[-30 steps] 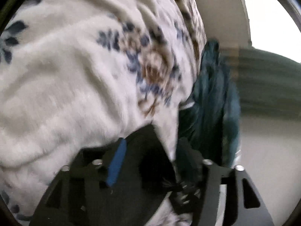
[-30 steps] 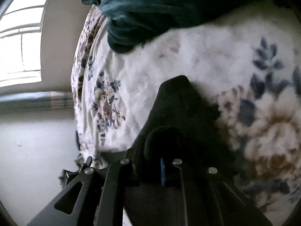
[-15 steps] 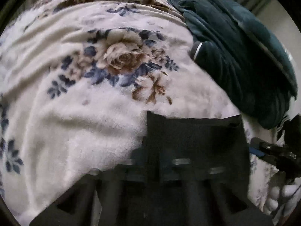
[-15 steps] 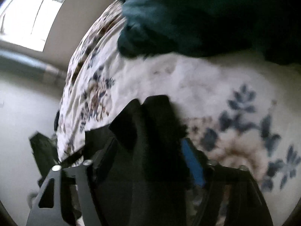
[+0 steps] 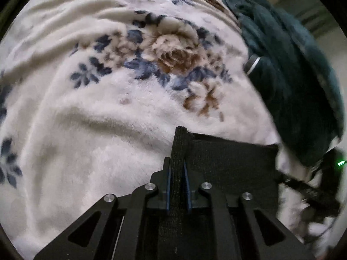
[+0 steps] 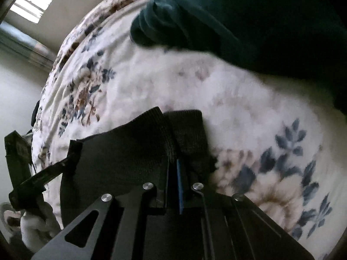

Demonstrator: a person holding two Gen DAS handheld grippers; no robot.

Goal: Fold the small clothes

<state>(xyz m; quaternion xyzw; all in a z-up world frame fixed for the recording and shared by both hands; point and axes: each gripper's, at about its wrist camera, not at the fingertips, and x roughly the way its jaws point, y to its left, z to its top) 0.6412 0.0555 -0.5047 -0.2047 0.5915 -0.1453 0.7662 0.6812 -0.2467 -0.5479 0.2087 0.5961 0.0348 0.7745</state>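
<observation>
The fingers of the left gripper (image 5: 177,171) are pinched on a ridge of the black garment (image 5: 229,164), whose ribbed fold stands up between the blue pads (image 5: 168,186) and pokes out past their tips; these fingers have just eased open a little, yet the cloth is plainly clamped between them. From that fold the black garment stretches flat away to the right of the fingers, toward the right gripper (image 5: 308,190), seen dimly at its far corner. The fingers of the right gripper (image 6: 173,169) have just closed and sit nearly together, nipping a bunched edge of the same black garment (image 6: 121,158), which humps up just ahead of the tips and spreads to their left, where the left gripper (image 6: 36,179) holds the other end. Beyond both pairs of fingers lies the fleecy white floral blanket (image 5: 104,112), with a brown and blue rose ahead of the left fingers. Farther still, a heap of dark teal cloth (image 5: 290,82) rests on the blanket, to the right of the left fingers and ahead of the right ones.
</observation>
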